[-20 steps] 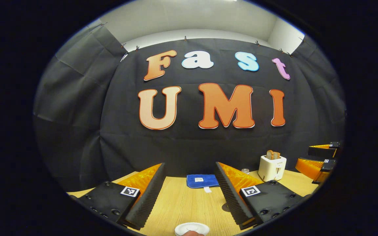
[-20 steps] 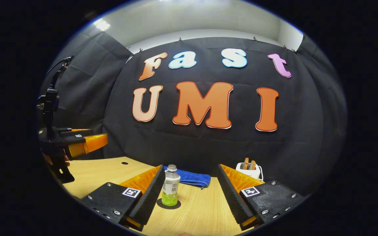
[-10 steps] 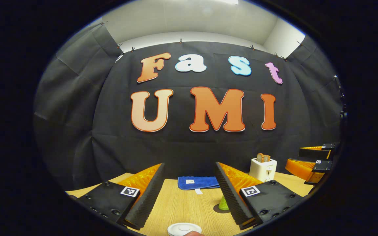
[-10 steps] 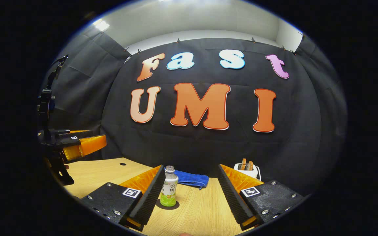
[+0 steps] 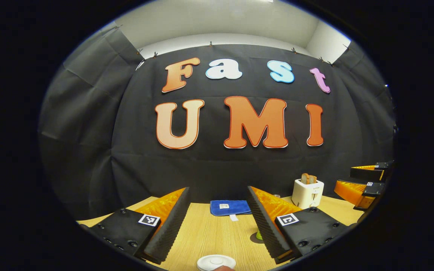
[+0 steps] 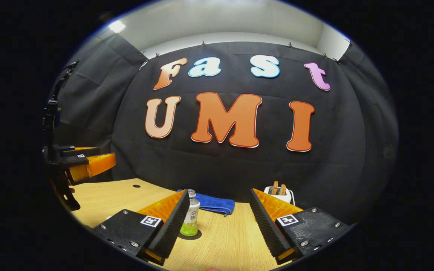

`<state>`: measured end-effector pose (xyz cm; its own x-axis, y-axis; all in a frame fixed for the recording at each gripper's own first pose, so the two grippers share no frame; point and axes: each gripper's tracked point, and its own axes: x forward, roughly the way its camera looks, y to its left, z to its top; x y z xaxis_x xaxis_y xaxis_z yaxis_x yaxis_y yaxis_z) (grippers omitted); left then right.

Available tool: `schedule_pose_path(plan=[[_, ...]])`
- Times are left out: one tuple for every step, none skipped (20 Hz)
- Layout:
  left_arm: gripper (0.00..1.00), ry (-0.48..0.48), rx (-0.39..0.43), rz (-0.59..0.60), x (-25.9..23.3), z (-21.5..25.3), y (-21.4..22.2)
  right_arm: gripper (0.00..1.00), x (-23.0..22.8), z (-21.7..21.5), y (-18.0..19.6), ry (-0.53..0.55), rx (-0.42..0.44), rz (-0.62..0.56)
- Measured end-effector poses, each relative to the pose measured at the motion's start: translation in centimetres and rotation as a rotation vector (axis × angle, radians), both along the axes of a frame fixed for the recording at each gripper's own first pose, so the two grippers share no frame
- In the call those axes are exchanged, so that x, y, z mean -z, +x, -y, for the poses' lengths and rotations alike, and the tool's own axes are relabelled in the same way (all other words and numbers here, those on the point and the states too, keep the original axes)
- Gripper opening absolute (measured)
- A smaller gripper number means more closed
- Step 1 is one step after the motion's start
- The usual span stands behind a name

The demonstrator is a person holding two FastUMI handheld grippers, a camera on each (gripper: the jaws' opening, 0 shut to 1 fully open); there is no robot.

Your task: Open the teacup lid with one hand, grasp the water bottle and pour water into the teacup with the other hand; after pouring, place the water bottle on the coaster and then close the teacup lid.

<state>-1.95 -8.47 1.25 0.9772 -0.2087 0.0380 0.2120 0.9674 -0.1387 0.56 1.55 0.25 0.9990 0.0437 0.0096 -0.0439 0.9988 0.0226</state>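
- Lid (image 5: 216, 261) of the teacup sits at the very bottom of the left gripper view, low and centred between that gripper's fingers, closer to the camera than their tips.
- Left gripper (image 5: 217, 220) has its jaws wide apart and empty; it also shows far left in the right gripper view (image 6: 89, 165), held above the table (image 6: 119, 195).
- Judged from this, the left gripper is nearer the lid and lined up over it; the coming move would be a drop down and slightly back, then a close.
- Bottle (image 6: 190, 212) stands upright, its long axis vertical, on a dark coaster (image 6: 190, 235), just beside the inner face of the right gripper's left finger.
- Right gripper (image 6: 217, 222) is also spread open, holding nothing; the bottle lies ahead and to the left of its centre line, so it needs a leftward shift.
- Cup body is cut off below the lid, and something blurred overlaps the lid's near edge; I cannot tell what.
- Left-view bottle is hidden but for a green sliver.
- Towel (image 5: 230, 207) and toaster (image 5: 307, 192) sit behind, well apart.
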Motion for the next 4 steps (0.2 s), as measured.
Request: schedule_pose_path(plan=[[0.94, 0.003, -0.001, -0.002, 0.00, 0.04, -0.03, 0.95, -0.05, 0.01, -0.08, 0.003, 0.001, 0.001], [0.94, 0.004, 0.000, -0.004, 0.01, 0.07, -0.06, 0.95, -0.05, 0.09, -0.16, 0.006, 0.002, 0.002], [0.94, 0.005, -0.001, -0.005, -0.01, 0.14, -0.03, 0.95, -0.06, 0.17, -0.10, 0.006, 0.003, 0.001], [0.97, 0.005, -0.004, -0.003, -0.11, 0.05, -0.05, 0.95, -0.02, 0.32, -0.08, 0.007, 0.005, -0.002]])
